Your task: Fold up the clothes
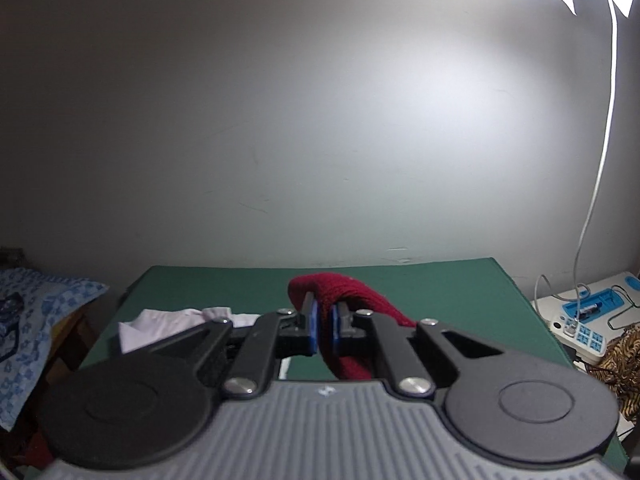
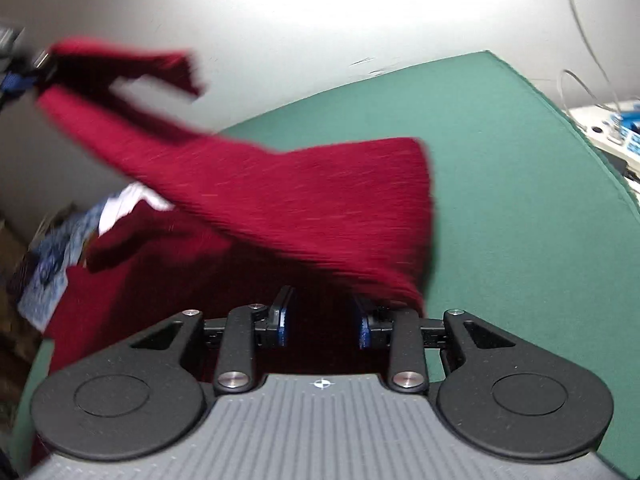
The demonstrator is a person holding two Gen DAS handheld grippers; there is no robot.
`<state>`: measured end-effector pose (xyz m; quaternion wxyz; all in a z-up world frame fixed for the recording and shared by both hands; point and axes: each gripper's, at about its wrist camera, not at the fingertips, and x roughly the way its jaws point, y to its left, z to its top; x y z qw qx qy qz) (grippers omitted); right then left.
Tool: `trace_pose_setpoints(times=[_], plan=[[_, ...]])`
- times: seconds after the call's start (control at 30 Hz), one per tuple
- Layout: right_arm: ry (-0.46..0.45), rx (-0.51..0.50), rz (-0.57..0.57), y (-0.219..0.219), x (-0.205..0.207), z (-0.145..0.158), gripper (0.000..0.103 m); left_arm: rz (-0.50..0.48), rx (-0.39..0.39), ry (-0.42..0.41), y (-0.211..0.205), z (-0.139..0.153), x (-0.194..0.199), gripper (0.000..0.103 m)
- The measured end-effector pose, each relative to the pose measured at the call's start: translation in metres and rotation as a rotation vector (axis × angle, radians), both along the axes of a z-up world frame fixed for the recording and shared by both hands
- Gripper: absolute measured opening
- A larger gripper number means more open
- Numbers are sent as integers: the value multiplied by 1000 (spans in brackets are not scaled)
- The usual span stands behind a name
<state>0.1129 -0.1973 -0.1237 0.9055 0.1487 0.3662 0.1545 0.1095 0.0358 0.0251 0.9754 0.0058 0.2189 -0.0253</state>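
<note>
We see no container holding clothes; a blue tray (image 1: 588,306) at the right edge carries small items too tiny for us to name. Our left tongs (image 1: 323,326) are clamped on a fold of the dark red knitted garment (image 1: 352,292), which loops over the blue pads (image 1: 313,320) and hangs down between them above the green desk (image 1: 460,296). In the right wrist view the red garment (image 2: 320,200) stretches, blurred, from the upper left across the middle, lifted off the desk (image 2: 520,200). Our right tongs (image 2: 322,326) stand apart with the red knit just ahead of them, the pads (image 2: 283,326) not pressing on it. A pale pink cloth (image 1: 160,324) lies crumpled at the desk's left, near a blue floral pillow (image 1: 36,320).
</note>
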Motion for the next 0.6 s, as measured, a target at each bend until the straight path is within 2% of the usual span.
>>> trace_pose_setpoints(times=[0.23,0.33,0.47,0.6], plan=[[-86,-109,-23,30,-21,16,35,28,-78,15,65,-12,-20,4],[-93,-128,-35,48,-34,21,42,25,-54,14,88,-20,-26,4],[-41,-152,17,75,-41,16,45,39,-26,44,128,-38,-20,4],[5,-164,32,90,-58,8,45,59,-58,99,172,-63,-19,4]])
